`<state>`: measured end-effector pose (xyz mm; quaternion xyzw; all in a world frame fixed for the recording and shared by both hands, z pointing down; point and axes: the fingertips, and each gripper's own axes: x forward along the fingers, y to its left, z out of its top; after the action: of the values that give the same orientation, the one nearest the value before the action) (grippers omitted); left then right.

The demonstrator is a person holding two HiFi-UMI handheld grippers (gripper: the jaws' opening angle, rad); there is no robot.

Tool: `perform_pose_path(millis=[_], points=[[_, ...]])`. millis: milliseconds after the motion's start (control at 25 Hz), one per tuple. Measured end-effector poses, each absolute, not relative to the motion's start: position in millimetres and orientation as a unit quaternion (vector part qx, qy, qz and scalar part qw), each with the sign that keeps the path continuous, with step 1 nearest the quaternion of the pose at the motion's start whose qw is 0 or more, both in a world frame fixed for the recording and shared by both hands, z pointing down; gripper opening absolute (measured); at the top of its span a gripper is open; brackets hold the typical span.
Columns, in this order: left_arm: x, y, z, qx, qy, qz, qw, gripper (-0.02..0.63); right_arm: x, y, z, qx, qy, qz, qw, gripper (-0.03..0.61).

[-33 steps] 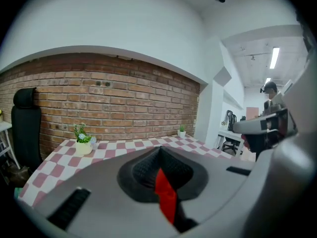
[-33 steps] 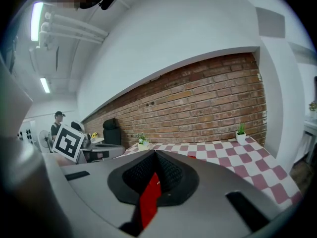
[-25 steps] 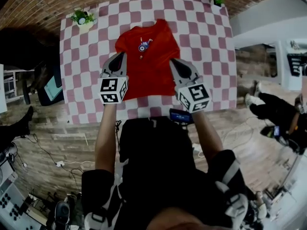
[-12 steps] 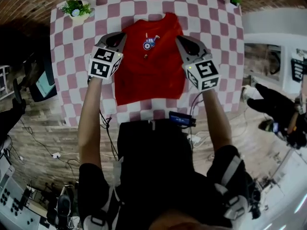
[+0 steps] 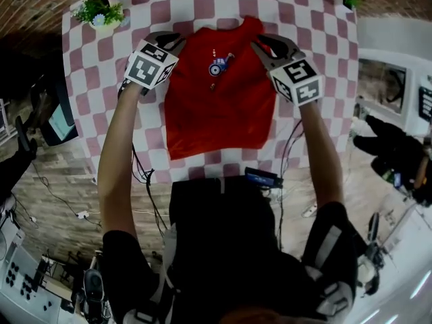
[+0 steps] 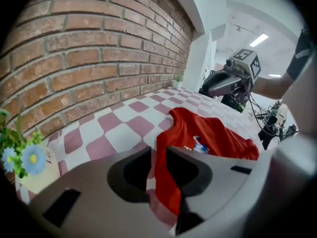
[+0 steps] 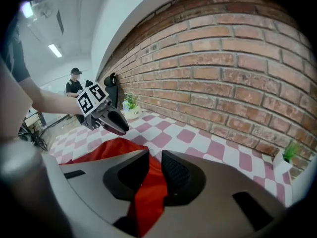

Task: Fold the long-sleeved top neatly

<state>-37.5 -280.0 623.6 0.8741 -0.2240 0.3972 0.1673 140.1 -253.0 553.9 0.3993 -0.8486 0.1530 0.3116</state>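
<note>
As left tongs (image 5: 174, 40), right tongs (image 5: 262, 43) loosen, top (image 5: 219, 103) between

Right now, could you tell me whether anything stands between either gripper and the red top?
Nothing visible does. The red top lies on the checked table, and its shoulder cloth sits between the jaws of the left gripper and the right gripper, which have just been opening. The potted plant stands clear at a far corner.
</note>
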Motion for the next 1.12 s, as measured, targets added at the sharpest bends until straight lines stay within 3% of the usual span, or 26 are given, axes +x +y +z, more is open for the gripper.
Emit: perform_pose_path(millis=[80,320,760,1120], points=[[-34,-282,635,0.871,-0.199,0.414,0.176,0.114,143,-260,568,0.391,-0.846,0.159,0.327,0.086],[-16,-299,655,0.864,-0.140,0.441,0.200,0.141,160,-292,611,0.355,-0.830,0.162,0.399,0.126],[12,-301,689,0.837,-0.013,0.502,0.219,0.143,175,-337,679,0.243,-0.806,0.161,0.515,0.176],[11,-292,688,0.831,0.033,0.510,0.220,0.141,171,-333,693,0.187,-0.800,0.181,0.541,0.167]])
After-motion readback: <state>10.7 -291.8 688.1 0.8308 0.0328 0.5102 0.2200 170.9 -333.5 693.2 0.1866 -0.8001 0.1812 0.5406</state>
